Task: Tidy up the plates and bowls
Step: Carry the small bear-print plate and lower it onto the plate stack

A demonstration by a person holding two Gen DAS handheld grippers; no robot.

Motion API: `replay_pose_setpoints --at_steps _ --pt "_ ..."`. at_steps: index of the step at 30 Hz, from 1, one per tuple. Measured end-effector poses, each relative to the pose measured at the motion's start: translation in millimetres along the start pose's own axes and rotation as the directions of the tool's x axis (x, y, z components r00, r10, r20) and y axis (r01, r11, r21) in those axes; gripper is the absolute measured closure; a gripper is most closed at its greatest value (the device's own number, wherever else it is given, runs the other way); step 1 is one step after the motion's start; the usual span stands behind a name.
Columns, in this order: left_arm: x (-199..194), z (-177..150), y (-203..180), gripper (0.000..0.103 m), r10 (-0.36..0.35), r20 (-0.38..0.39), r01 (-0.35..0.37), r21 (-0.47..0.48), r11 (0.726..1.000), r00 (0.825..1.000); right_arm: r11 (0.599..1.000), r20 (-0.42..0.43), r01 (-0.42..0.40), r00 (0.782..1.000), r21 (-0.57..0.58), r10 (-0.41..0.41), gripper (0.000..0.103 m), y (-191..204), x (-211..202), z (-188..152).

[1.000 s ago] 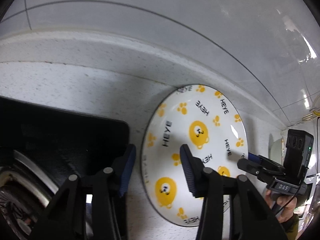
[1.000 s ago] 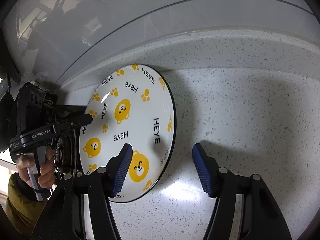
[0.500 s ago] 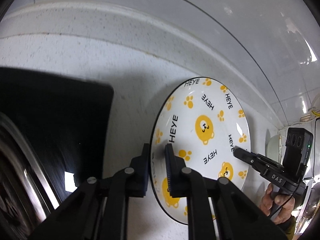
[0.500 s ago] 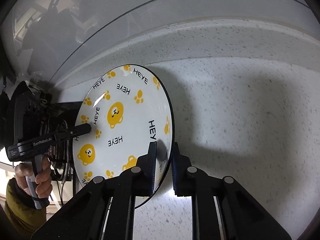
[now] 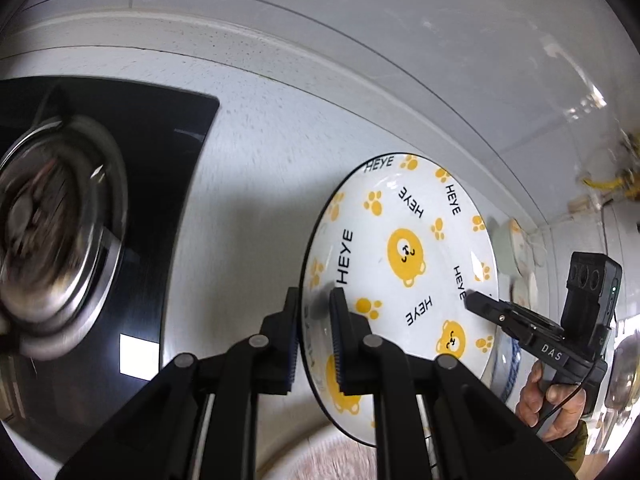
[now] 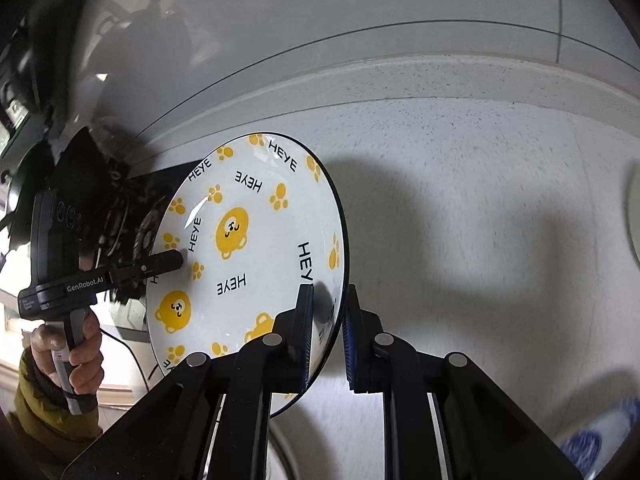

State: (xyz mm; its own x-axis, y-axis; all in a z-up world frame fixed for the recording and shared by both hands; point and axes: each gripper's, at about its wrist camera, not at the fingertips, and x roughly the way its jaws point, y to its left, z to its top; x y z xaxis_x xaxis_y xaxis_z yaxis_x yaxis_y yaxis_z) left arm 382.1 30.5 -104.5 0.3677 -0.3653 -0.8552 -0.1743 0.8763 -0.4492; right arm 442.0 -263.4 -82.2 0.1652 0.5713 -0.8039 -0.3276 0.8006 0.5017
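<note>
Two grippers clamp one white round ceramic plate with yellow bear print [image 5: 404, 264]: left gripper [image 5: 314, 340] on its 9 o'clock rim, right gripper [image 6: 326, 336] at 3. We hold it clear above the speckled white countertop [image 6: 480, 208]. Thin glazed rim grips may slip or tilt it, if our hands drift apart.

I see the plate [image 5: 404, 256] raised above the counter [image 5: 248, 184], pinched at opposite rims: my left gripper [image 5: 314, 336] on its left edge, my right gripper [image 6: 326, 328] on its right edge. The cooktop [image 5: 176, 184] lies to the left of the plate, with a burner [image 5: 60, 236] on it. The wall [image 5: 360, 60] stands behind. More dishes [image 5: 516, 248] sit far right, and another dish [image 6: 596, 440] near right.
</note>
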Motion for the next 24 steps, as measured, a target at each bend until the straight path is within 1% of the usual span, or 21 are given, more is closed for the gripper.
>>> replay_pose_setpoints --at_steps 2,3,5,7,10,12,14,17,19,21,24 --pt "-15.9 -26.8 -7.4 0.09 -0.007 0.002 0.006 0.035 0.999 1.0 1.0 0.009 -0.005 1.0 0.004 0.005 0.09 6.1 -12.9 -19.7" --pt "-21.8 -38.3 -10.0 0.09 -0.007 0.002 0.007 0.051 0.999 1.0 1.0 0.013 -0.004 1.0 0.013 0.004 0.09 9.6 -20.7 -34.8" --pt "-39.1 -65.4 -4.3 0.09 -0.013 -0.005 0.014 0.085 0.996 1.0 1.0 0.019 -0.002 1.0 0.024 0.002 0.09 16.5 -31.2 -60.3" --pt "-55.8 -89.3 16.5 0.09 -0.029 -0.029 0.032 0.089 0.995 0.999 0.999 0.012 0.006 1.0 0.039 -0.006 0.09 26.3 -35.7 -88.8" --pt "-56.6 -120.1 29.3 0.09 -0.028 -0.071 0.035 0.094 0.995 0.997 0.997 -0.01 0.018 1.0 0.076 -0.017 0.09 34.9 -33.6 -126.1" --pt "-56.7 -130.0 37.1 0.09 -0.025 -0.091 0.034 0.102 0.994 0.996 0.994 -0.029 0.016 0.999 0.104 -0.013 0.09 39.4 -26.0 -144.9" --pt "-52.7 -136.6 44.9 0.09 -0.025 -0.114 0.037 0.1 0.994 0.993 0.991 -0.045 0.01 0.999 0.135 -0.004 0.09 35.8 -21.1 -155.8" --pt "-46.1 -149.6 49.0 0.09 -0.022 -0.139 0.037 0.112 0.993 0.99 0.986 -0.058 0.019 0.998 0.168 -0.01 0.09 34.1 -10.8 -162.6" --pt "-44.0 -151.8 46.1 0.091 -0.028 -0.142 0.045 0.119 0.992 0.99 0.983 -0.065 0.03 0.998 0.179 -0.018 0.09 32.3 -7.5 -164.1" --pt "-42.2 -153.2 46.4 0.091 -0.029 -0.134 0.046 0.122 0.991 0.991 0.981 -0.06 0.022 0.998 0.191 -0.01 0.09 35.6 -7.4 -172.1" --pt "-45.5 -154.8 49.1 0.091 -0.021 -0.125 0.038 0.132 0.99 0.992 0.985 -0.071 0.03 0.997 0.171 -0.018 0.09 43.7 -5.7 -177.0"
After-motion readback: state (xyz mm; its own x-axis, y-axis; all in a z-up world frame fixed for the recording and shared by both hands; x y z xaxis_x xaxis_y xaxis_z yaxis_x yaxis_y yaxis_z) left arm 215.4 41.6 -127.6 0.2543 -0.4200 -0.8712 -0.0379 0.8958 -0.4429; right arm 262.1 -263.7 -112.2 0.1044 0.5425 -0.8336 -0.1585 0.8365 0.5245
